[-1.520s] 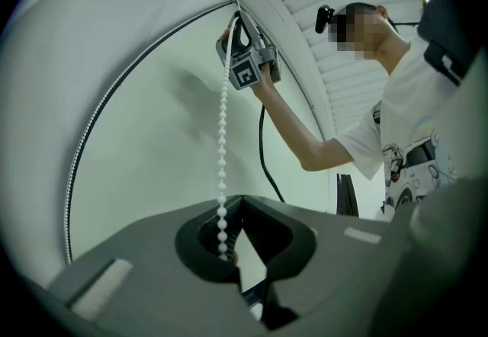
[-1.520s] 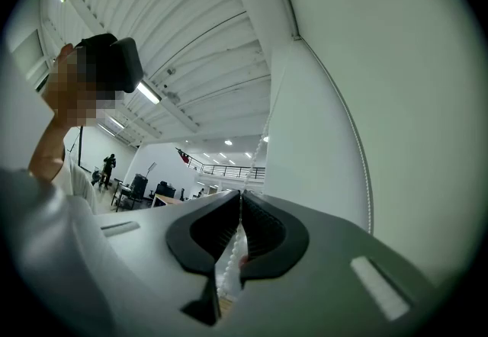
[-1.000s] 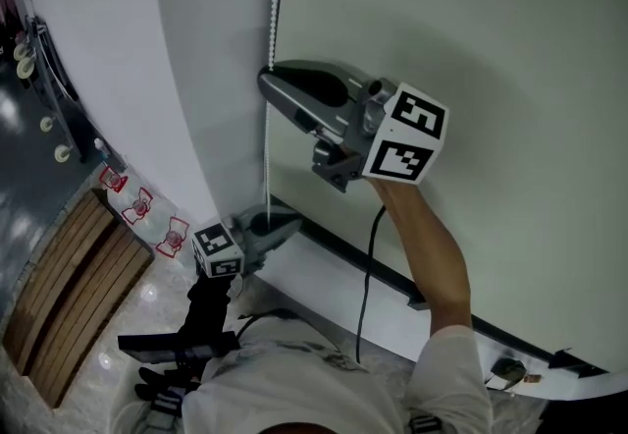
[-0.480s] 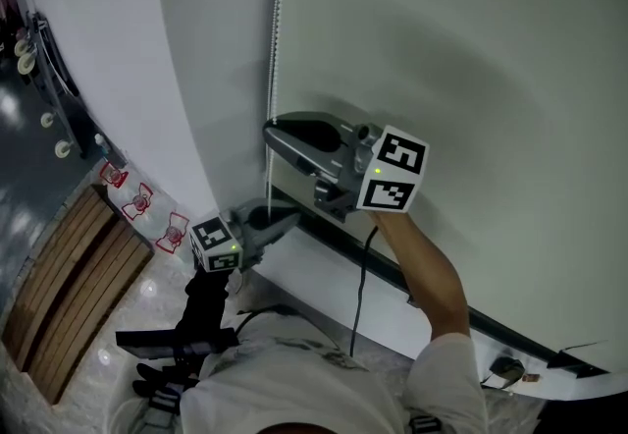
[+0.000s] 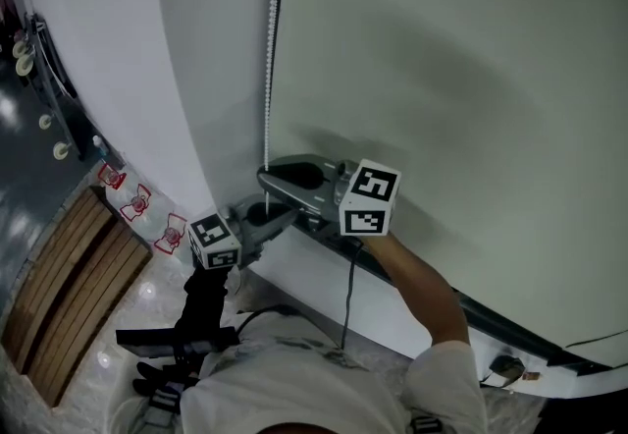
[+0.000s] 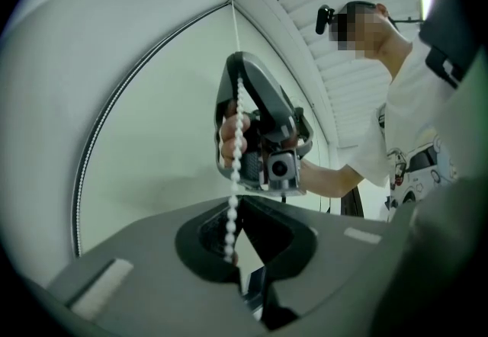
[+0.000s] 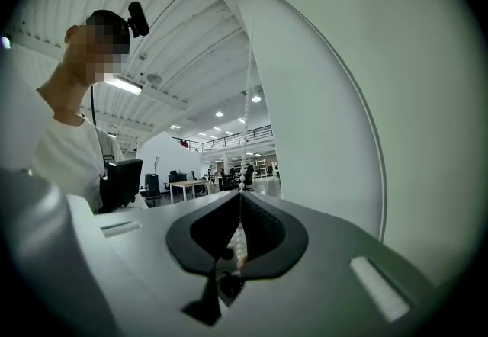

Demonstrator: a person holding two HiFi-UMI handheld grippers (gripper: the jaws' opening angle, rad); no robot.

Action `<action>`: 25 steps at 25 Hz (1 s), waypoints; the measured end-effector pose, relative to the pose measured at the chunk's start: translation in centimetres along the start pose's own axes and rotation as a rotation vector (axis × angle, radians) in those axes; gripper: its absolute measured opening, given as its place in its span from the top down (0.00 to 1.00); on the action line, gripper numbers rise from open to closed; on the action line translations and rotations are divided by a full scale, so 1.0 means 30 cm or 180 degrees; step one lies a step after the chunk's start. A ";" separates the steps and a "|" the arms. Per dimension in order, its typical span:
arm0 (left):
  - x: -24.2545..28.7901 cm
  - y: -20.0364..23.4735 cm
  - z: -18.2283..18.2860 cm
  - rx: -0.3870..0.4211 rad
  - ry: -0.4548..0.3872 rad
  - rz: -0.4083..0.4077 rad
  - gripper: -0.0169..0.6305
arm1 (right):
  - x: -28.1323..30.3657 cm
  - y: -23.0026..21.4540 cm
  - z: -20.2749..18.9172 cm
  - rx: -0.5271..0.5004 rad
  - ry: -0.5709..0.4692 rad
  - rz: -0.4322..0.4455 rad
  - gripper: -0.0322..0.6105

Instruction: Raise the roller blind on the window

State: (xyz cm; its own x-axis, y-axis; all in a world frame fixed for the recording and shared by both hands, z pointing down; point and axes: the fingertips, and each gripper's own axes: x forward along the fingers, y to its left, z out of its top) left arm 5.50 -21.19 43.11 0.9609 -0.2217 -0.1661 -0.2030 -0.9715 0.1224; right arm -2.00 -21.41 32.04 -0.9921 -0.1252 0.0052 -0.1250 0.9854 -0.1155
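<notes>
White bead chain (image 5: 267,98) clamped in right gripper (image 5: 263,177); gripper lower than before.

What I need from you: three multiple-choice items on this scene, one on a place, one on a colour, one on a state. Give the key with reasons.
1. In the head view, where does the bead chain hang against the roller blind?
A. along its left edge
B. across its middle
C. along its right edge

2. What colour is the bead chain?
A. black
B. white
C. red

3. How does the right hand-held gripper stand?
A. open, nothing between its jaws
B. shut on the bead chain
C. shut on a cable

Key:
1 A: the chain runs down beside the blind's left edge.
2 B: its beads show white in every view.
3 B: the right gripper view shows the pads together with beads pinched between them.
</notes>
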 end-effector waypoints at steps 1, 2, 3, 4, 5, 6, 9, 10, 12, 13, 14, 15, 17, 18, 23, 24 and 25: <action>0.000 0.001 -0.003 -0.0003 0.0006 0.0000 0.98 | 0.000 0.004 -0.032 0.0047 0.0032 -0.0004 0.94; 0.000 0.001 -0.007 -0.0003 0.0016 -0.0004 0.98 | -0.002 0.007 -0.057 0.0093 0.0044 -0.0012 0.94; 0.000 0.000 -0.010 -0.0004 0.0027 -0.0012 0.98 | -0.007 0.009 -0.074 0.0135 0.0034 -0.0026 0.94; 0.001 -0.002 -0.012 -0.0004 0.0036 -0.0018 0.98 | -0.013 0.008 -0.080 0.0171 0.0003 -0.0044 0.94; 0.001 -0.002 -0.013 0.0000 0.0037 -0.0020 0.98 | -0.020 0.004 -0.077 0.0198 -0.0040 -0.0064 0.94; 0.001 -0.002 -0.011 0.0003 0.0026 -0.0017 0.98 | -0.026 0.000 -0.069 0.0217 -0.0089 -0.0084 0.93; 0.004 -0.006 -0.002 0.0007 0.0001 -0.0019 0.98 | -0.032 -0.005 -0.056 0.0215 -0.0113 -0.0110 0.92; 0.006 -0.008 0.000 0.0007 0.0000 -0.0024 0.98 | -0.027 -0.004 -0.060 0.0196 -0.0069 -0.0097 0.86; 0.006 -0.011 0.000 0.0013 0.0000 -0.0036 0.98 | -0.015 -0.006 -0.056 0.0180 -0.0037 -0.0056 0.74; 0.006 -0.012 -0.002 0.0016 0.0000 -0.0044 0.98 | -0.010 -0.011 -0.041 0.0168 -0.0056 -0.0047 0.73; 0.006 -0.013 -0.005 0.0014 -0.0001 -0.0048 0.98 | -0.006 -0.018 -0.019 0.0143 -0.0088 -0.0045 0.73; 0.006 -0.014 -0.008 0.0008 0.0001 -0.0052 0.98 | -0.002 -0.026 0.011 0.0106 -0.0128 -0.0047 0.73; 0.006 -0.016 -0.015 0.0000 0.0013 -0.0057 0.98 | 0.008 -0.045 0.088 0.0021 -0.0231 -0.0050 0.73; 0.007 -0.016 -0.016 -0.0008 0.0015 -0.0055 0.98 | 0.013 -0.056 0.134 -0.0021 -0.0292 -0.0055 0.72; 0.007 -0.018 -0.026 -0.0020 0.0026 -0.0052 0.98 | 0.027 -0.096 0.364 -0.0317 -0.0525 -0.0104 0.72; 0.004 -0.018 -0.030 -0.0024 0.0027 -0.0049 0.98 | 0.029 -0.098 0.405 -0.0372 -0.0564 -0.0104 0.72; 0.002 -0.017 -0.032 -0.0027 0.0027 -0.0043 0.98 | 0.029 -0.098 0.445 -0.0423 -0.0604 -0.0099 0.72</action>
State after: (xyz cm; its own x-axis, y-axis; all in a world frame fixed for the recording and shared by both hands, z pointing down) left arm 5.84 -20.63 43.98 0.9650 -0.2079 -0.1596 -0.1885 -0.9736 0.1285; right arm -2.39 -25.97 19.12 -0.9698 -0.1628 -0.1815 -0.1680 0.9857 0.0137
